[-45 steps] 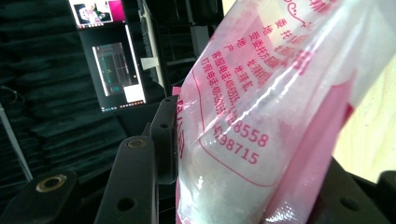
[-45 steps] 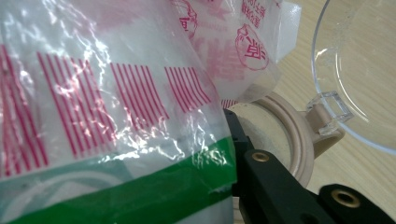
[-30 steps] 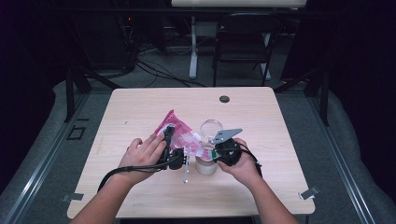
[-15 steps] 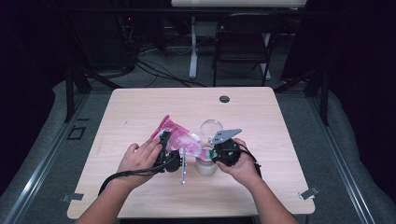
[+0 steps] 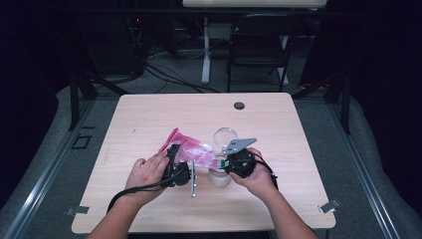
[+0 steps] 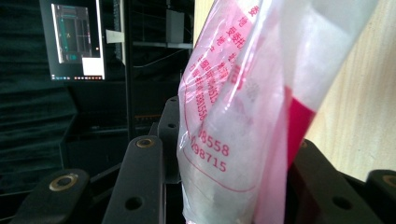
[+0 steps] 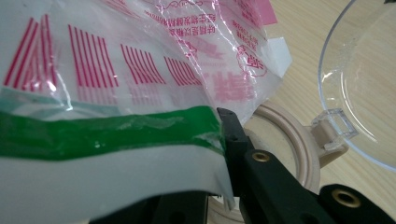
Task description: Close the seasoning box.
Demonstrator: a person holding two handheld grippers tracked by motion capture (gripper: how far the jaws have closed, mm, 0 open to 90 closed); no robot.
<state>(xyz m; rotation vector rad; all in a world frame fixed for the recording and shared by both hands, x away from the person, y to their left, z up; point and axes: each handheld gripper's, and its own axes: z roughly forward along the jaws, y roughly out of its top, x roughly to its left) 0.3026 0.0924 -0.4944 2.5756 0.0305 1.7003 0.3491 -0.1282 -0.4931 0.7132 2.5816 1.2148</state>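
One pink-printed bag [image 5: 191, 151] between two grippers, beside one lidded jar [image 5: 219, 175].

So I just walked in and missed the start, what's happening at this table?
A person is working with a gripper in each hand over a wooden table. Both grippers hold the same pink-printed plastic bag: the left gripper is clamped on one end, and the right gripper grips the end with the green strip. The bag is held over a beige container whose clear hinged lid is flipped open. Whether anything has been poured in can't be seen.
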